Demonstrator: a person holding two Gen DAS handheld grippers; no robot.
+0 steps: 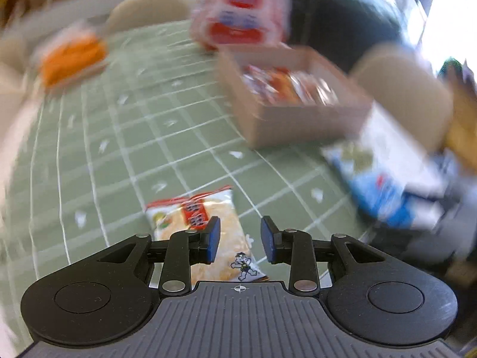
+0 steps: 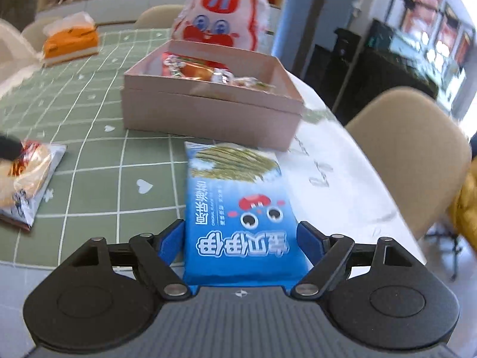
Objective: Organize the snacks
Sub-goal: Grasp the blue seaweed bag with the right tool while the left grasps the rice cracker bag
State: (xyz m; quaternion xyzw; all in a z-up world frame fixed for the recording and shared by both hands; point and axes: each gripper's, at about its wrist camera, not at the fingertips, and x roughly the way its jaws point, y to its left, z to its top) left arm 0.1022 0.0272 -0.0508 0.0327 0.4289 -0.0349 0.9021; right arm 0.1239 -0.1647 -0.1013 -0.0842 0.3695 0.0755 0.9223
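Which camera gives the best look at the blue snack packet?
The right wrist view: the blue snack packet lies sharp and central between the open right gripper. The left wrist view shows it only blurred at the right edge.

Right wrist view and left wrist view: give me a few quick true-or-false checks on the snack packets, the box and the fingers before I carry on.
1. The blue packet lies between the right gripper fingers. True.
2. The cardboard box is empty. False: wrapped snacks already lie in it.
3. The left gripper is clamped on the rice cracker packet. False: its fingers stand apart above the packet, which lies on the table.
4. A rabbit-faced bag stands behind the box. True.
5. The orange tissue pack sits inside the box. False: it lies on the green tablecloth, far left of the box.
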